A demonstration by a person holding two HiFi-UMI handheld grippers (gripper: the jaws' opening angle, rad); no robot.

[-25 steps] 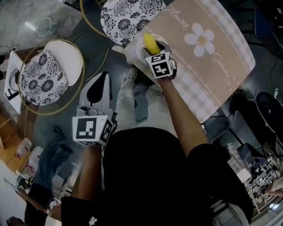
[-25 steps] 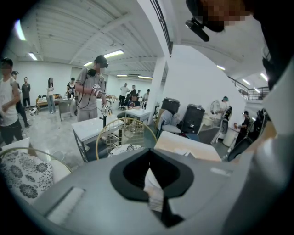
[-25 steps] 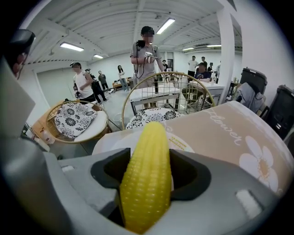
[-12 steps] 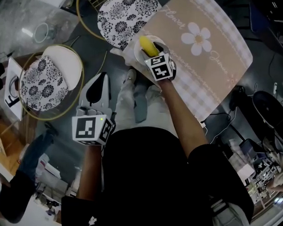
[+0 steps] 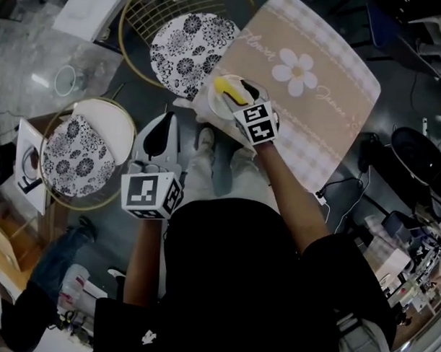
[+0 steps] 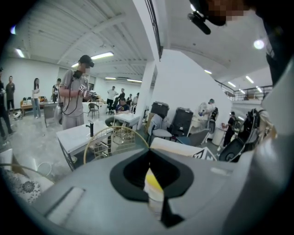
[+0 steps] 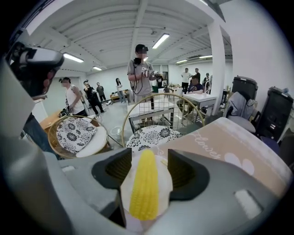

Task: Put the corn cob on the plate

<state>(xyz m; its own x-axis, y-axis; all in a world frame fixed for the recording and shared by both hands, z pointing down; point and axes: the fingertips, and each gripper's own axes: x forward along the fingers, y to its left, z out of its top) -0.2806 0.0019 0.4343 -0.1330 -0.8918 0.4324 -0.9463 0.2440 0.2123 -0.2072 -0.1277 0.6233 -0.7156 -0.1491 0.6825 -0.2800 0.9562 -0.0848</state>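
A yellow corn cob [image 7: 143, 189] lies on a small white plate [image 7: 164, 183] at the near corner of the table. My right gripper [image 7: 149, 160] stands open around the cob, one jaw on each side, with a strip of plate showing between each jaw and the cob. From the head view the cob [image 5: 228, 90] rests on the plate [image 5: 216, 106] just ahead of the right gripper [image 5: 238, 96]. My left gripper [image 5: 164, 123] hangs shut and holds nothing, low at the left, away from the table; its jaws [image 6: 149, 153] meet.
A beige checked placemat [image 5: 309, 110] with a daisy print covers the table. Two gold wire chairs with floral cushions [image 5: 185, 44] [image 5: 80, 149] stand left of it. Several people [image 7: 141, 75] stand in the hall behind. Cables and bags lie on the floor at the right.
The head view has shifted, so everything sits slightly lower in frame. My right gripper stays at the plate with the cob; my left gripper has barely moved.
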